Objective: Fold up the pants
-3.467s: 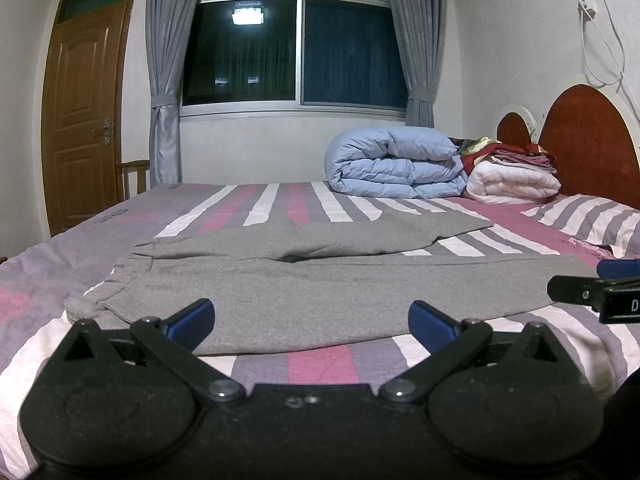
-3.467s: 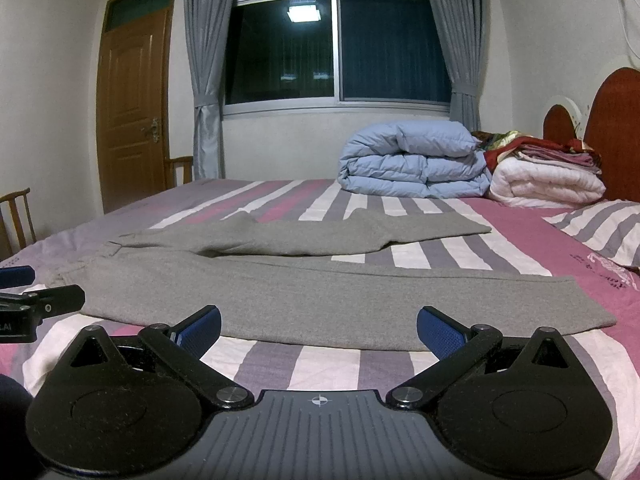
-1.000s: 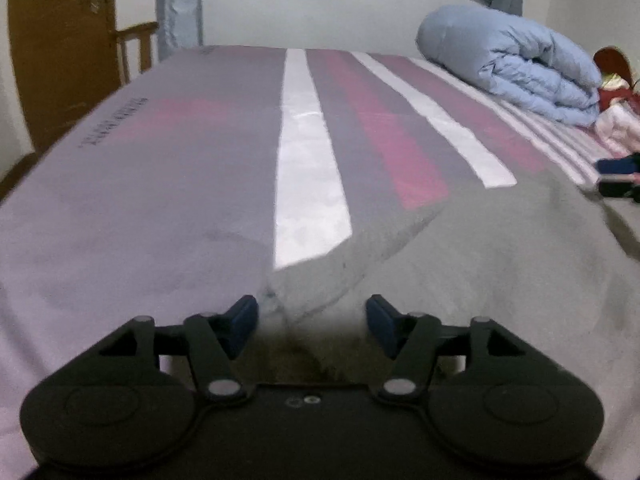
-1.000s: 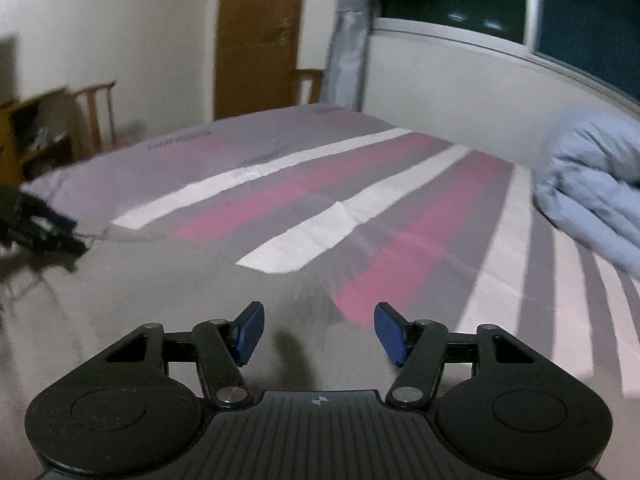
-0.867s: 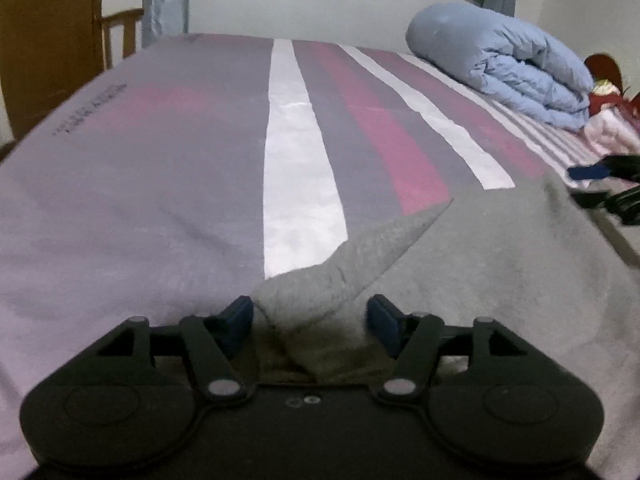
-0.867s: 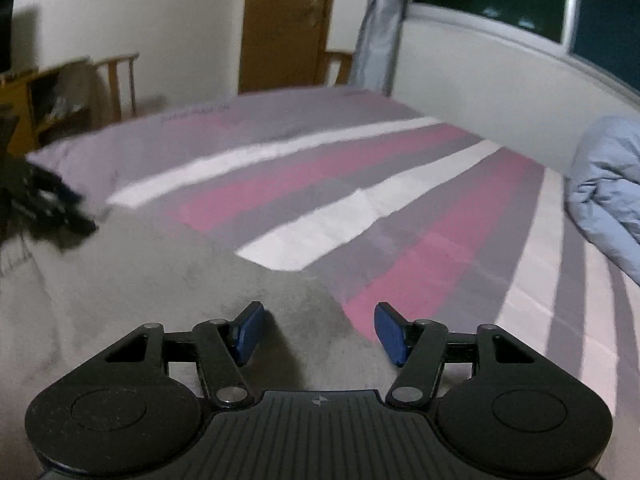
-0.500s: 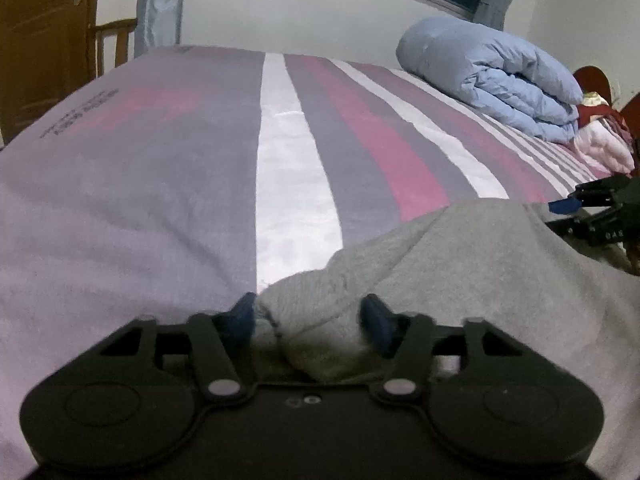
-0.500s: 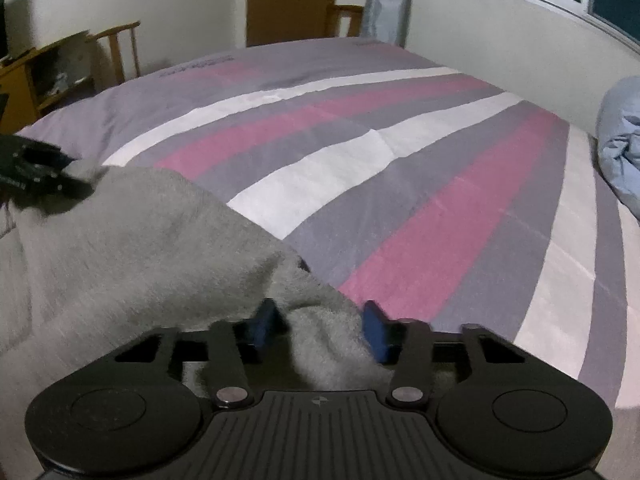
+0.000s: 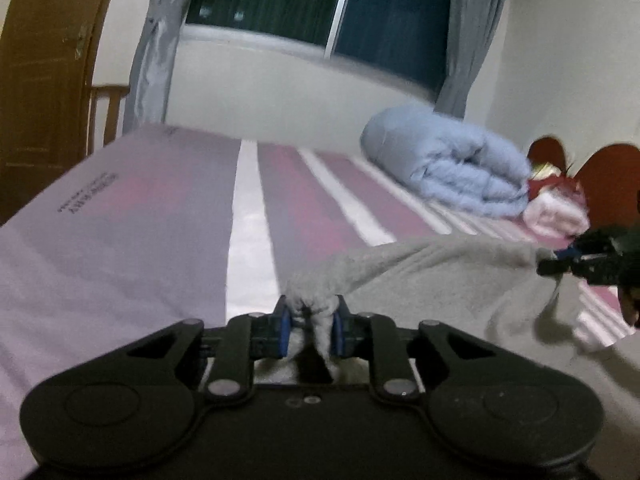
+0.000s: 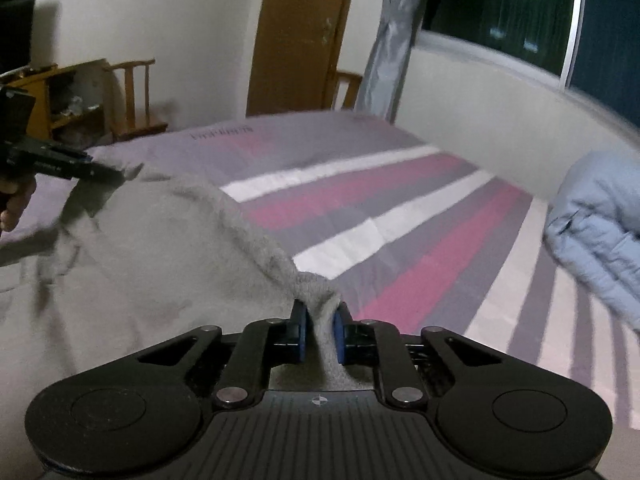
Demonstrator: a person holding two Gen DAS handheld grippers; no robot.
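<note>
Grey pants (image 9: 448, 276) hang lifted over a striped bed (image 9: 168, 216). My left gripper (image 9: 310, 322) is shut on a bunched edge of the pants. My right gripper (image 10: 319, 330) is shut on another edge of the pants (image 10: 152, 248). The cloth edge stretches between the two grippers, raised off the bed. The right gripper also shows in the left wrist view (image 9: 576, 262) at the right. The left gripper shows in the right wrist view (image 10: 100, 172) at the left. The rest of the pants is hidden below both views.
A folded blue duvet (image 9: 444, 164) lies at the far right of the bed, by stacked bedding (image 9: 556, 208) and a red headboard (image 9: 612, 184). A wooden door (image 10: 296, 36), chairs (image 10: 136, 96) and a shelf (image 10: 60, 96) stand beyond the bed's left side.
Both grippers have closed on the far edge of the pants and lifted it off the bed. The cloth now hangs stretched between them.
</note>
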